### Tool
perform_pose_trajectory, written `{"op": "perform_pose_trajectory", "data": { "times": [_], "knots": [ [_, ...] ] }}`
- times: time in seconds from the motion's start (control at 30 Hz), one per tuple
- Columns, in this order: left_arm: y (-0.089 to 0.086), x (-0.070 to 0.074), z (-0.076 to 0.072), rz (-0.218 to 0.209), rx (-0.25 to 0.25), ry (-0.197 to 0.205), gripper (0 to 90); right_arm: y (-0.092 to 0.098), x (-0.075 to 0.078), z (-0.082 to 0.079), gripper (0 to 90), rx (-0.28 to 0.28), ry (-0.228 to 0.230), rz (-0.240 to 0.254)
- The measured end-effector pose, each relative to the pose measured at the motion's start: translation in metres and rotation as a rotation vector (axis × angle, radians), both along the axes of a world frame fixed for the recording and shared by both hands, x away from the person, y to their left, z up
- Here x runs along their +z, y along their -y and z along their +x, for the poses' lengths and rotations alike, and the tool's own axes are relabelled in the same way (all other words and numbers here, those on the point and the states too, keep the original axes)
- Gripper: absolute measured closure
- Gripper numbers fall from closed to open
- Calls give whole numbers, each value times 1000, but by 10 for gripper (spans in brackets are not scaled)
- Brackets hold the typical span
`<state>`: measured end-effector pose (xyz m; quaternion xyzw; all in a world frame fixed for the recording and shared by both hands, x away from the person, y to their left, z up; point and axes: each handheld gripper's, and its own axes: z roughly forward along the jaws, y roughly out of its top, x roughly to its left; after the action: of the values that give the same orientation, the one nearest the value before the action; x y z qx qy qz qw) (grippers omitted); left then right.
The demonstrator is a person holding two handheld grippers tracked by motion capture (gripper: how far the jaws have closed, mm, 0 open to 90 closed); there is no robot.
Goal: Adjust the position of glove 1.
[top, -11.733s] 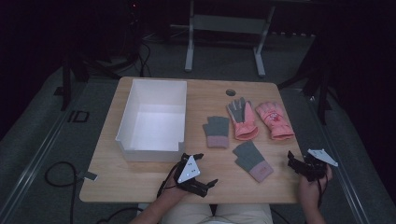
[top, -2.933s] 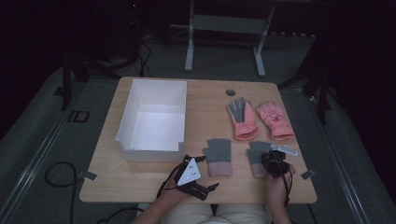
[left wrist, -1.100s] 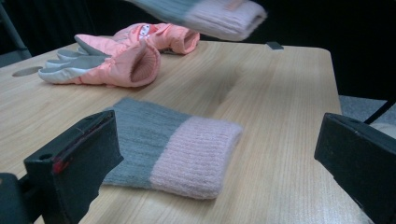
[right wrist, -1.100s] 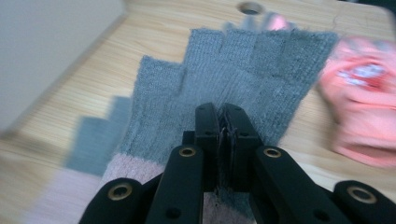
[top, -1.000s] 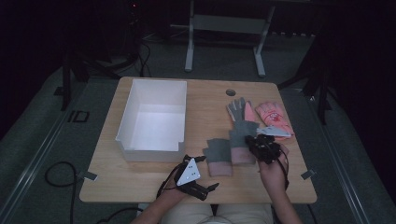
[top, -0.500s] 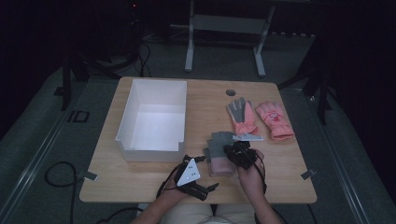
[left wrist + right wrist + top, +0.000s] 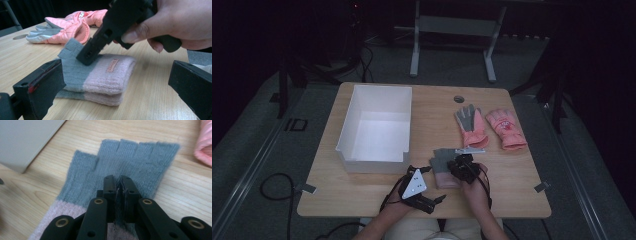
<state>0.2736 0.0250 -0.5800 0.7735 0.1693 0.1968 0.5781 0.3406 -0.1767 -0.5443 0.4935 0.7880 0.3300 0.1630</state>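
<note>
Two grey-and-pink fingerless knit gloves (image 7: 439,160) lie stacked near the table's front, one on the other (image 7: 105,77). My right gripper (image 7: 457,166) points down on the top glove (image 7: 135,157). Its jaws (image 7: 119,182) are pinched on a fold of the grey knit and have just eased open slightly, with fabric still between them. In the left gripper view the right gripper (image 7: 87,56) touches the stack's grey end. My left gripper (image 7: 434,200) rests low at the front edge, jaws wide open (image 7: 115,100), with the stack lying ahead of them.
A white open box (image 7: 346,135) stands at the left, its corner close to the stack (image 7: 25,140). A pair of pink ski gloves (image 7: 472,125) (image 7: 507,127) lies at the back right (image 7: 72,27). Bare wooden table (image 7: 512,175) lies to the right.
My right gripper has carried one knit glove leftward and down onto the other one. The left gripper has kept still.
</note>
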Motion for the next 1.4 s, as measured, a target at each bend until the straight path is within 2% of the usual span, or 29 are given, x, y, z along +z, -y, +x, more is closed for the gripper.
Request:
{"op": "perform_pose_trajectory", "data": {
  "times": [0.17, 0.37, 0.4, 0.47, 0.53, 0.57, 0.6, 0.63, 0.7, 0.73, 0.77, 0.8, 0.83, 0.87, 0.9, 0.93, 1.0, 1.03, 1.07, 1.1, 1.13, 1.17, 1.4],
  "knots": [
    [2, 1, 2, 19, 48, -20, 0, 2, -3, 1, 798, 10, -1, 5],
    [3, 1, 2, 11, 44, -16, 0, 3, -3, 1, 745, 16, 3, 1],
    [4, 2, 1, 13, 50, -20, 1, 6, 4, 0, 697, 45, 21, 0],
    [7, 7, -1, 31, 38, -7, 1, 8, 8, 0, 682, 56, 36, 4],
    [10, 12, -3, 52, 20, 1, 1, 22, 26, 5, 631, 100, 83, 25],
    [12, 14, -3, 56, 12, 3, 1, 22, 26, 5, 631, 100, 83, 25],
    [15, 17, -2, 60, 0, 11, 1, 30, 37, 11, 619, 124, 106, 4],
    [16, 19, -2, 67, 2, 12, 1, 30, 37, 11, 619, 124, 106, 4],
    [20, 25, 2, 67, -31, -31, 59, 36, 48, 21, 618, 161, 111, 15],
    [24, 30, 5, 87, -48, -61, 71, 38, 53, 29, 618, 199, 111, 27],
    [24, 30, 5, 87, -48, -61, 88, 38, 53, 29, 618, 199, 111, 27],
    [31, 34, 7, 169, -30, -46, 121, 38, 52, 38, 621, 213, 100, 12],
    [31, 34, 7, 169, -30, -46, 144, 38, 52, 38, 621, 213, 100, 12],
    [33, 35, 9, 211, -72, -33, 132, 38, 46, 48, 615, 229, 70, 22],
    [34, 35, 12, 224, -122, -32, 132, 38, 46, 48, 615, 229, 70, 22],
    [36, 34, 15, 243, -146, -30, 131, 38, 41, 53, 614, 224, 55, 20],
    [39, 31, 19, 291, -162, -20, 142, 36, 25, 65, 579, 213, 4, 26],
    [40, 29, 20, 306, -169, -13, 142, 36, 25, 65, 579, 213, 4, 26],
    [43, 25, 22, 343, -175, -11, 147, 35, 22, 67, 566, 212, -5, 23],
    [43, 25, 22, 343, -175, -11, 154, 35, 22, 67, 566, 212, -5, 23],
    [45, 21, 24, 385, -179, 6, 154, 34, 16, 71, 543, 211, -19, 25],
    [47, 17, 26, 418, -174, 7, 217, 32, 7, 78, 508, 210, -39, 10],
    [54, 9, 29, 496, -140, 58, 255, 31, -5, 84, 418, 210, -49, -14]
  ]
}}
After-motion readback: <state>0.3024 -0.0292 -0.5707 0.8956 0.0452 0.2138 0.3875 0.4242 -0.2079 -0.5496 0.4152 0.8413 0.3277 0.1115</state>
